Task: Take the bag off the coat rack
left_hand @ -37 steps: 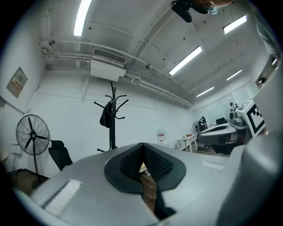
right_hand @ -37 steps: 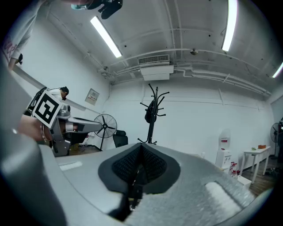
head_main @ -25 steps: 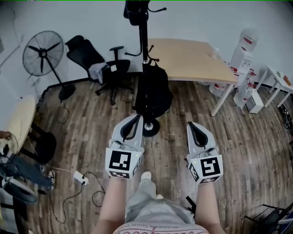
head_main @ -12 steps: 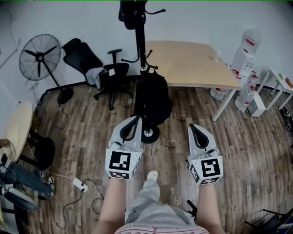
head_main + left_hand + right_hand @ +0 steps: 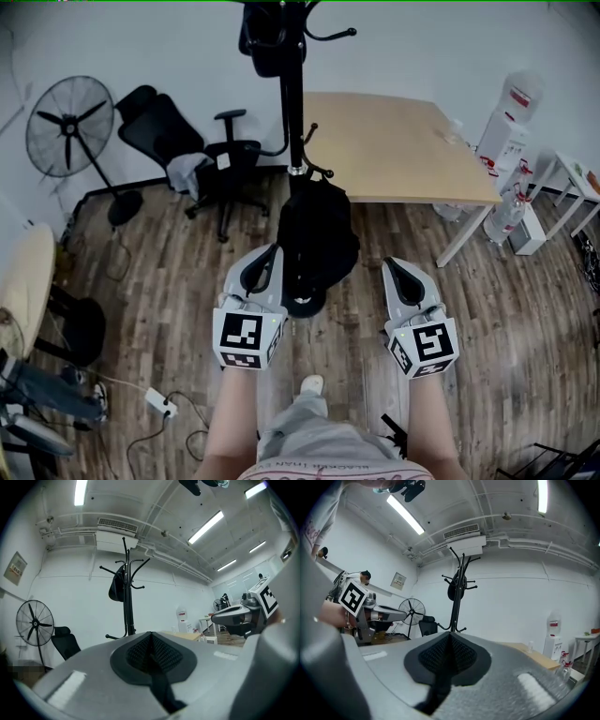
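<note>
- Standing well to the left of the left gripper (image 5: 270, 258) and further ahead of it, a fan (image 5: 67, 139) is placed by the white wall, with a black office chair (image 5: 178, 141) just beside it.
- Behind and to the left of that gripper, a white power strip (image 5: 155, 401) lies on the wood floor (image 5: 169, 272) with its cable looped.
- Left gripper: jaws fully together, pads meeting on a single line, nothing between them. It is held low and points forward at the base of the coat rack (image 5: 292, 103).
- Coat rack: black, upright, directly ahead of both grippers and between their lines of aim. In the left gripper view its pole (image 5: 126, 597) rises just left of the jaw line.
- Black bag (image 5: 319, 234): hangs from a low hook on the rack, reaching almost to the round base. It is just ahead of the left gripper tip and slightly to its right, not touched by either gripper.
- A second dark bag (image 5: 272, 37) hangs near the top of the rack, well above both grippers.
- Right gripper (image 5: 398, 267): jaws fully together and empty, level with the left gripper, and the black bag is ahead and to its left.
- Ahead and to the right of the right gripper is a wooden desk (image 5: 394, 141).
- Further right, a white water dispenser (image 5: 511, 103) is positioned against the wall.
</note>
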